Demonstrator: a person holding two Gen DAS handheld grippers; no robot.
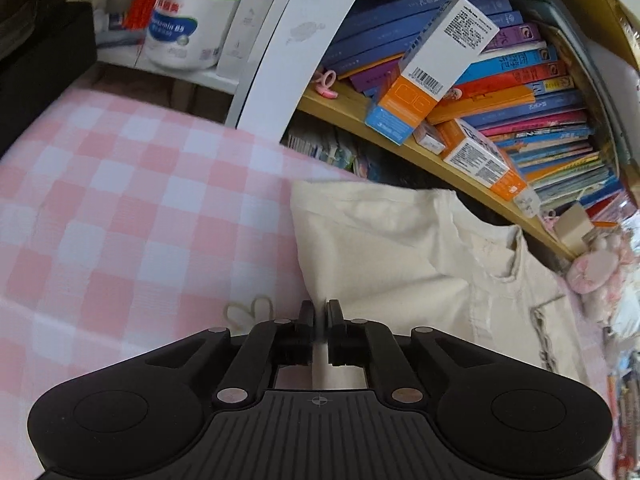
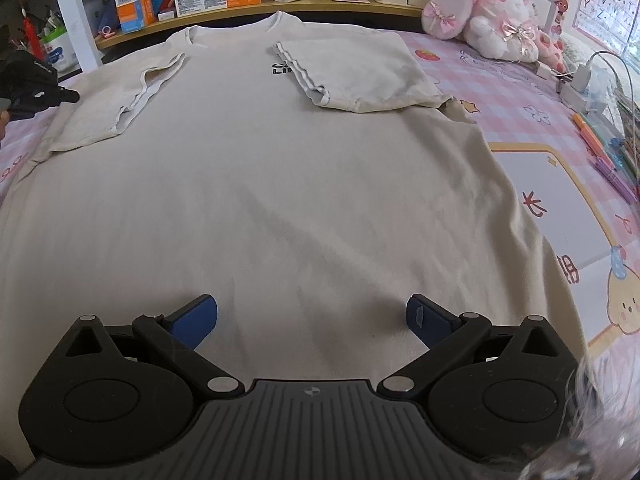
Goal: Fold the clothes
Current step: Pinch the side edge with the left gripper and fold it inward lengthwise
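Observation:
A cream T-shirt [image 2: 256,184] lies flat, front up, on a pink checked bed cover [image 2: 520,92], collar at the far end. Both sleeves are folded inward onto the chest. The right sleeve [image 2: 360,76] covers part of a black print. My right gripper [image 2: 312,320] hovers open over the shirt's lower part, blue pads [image 2: 200,318] wide apart with only flat cloth beneath. In the left wrist view my left gripper [image 1: 320,316] is shut on the shirt's folded edge [image 1: 316,280], and cream cloth runs between its black fingers. The bed cover [image 1: 120,200] spreads to its left.
A low wooden shelf [image 2: 280,6] with books and cartons runs along the bed's far side. A white tub [image 1: 188,24] stands at the far left of it. Pink plush toys [image 2: 480,16] sit at the far right corner, with pens [image 2: 604,148] and a charger cable [image 2: 580,76] along the right edge.

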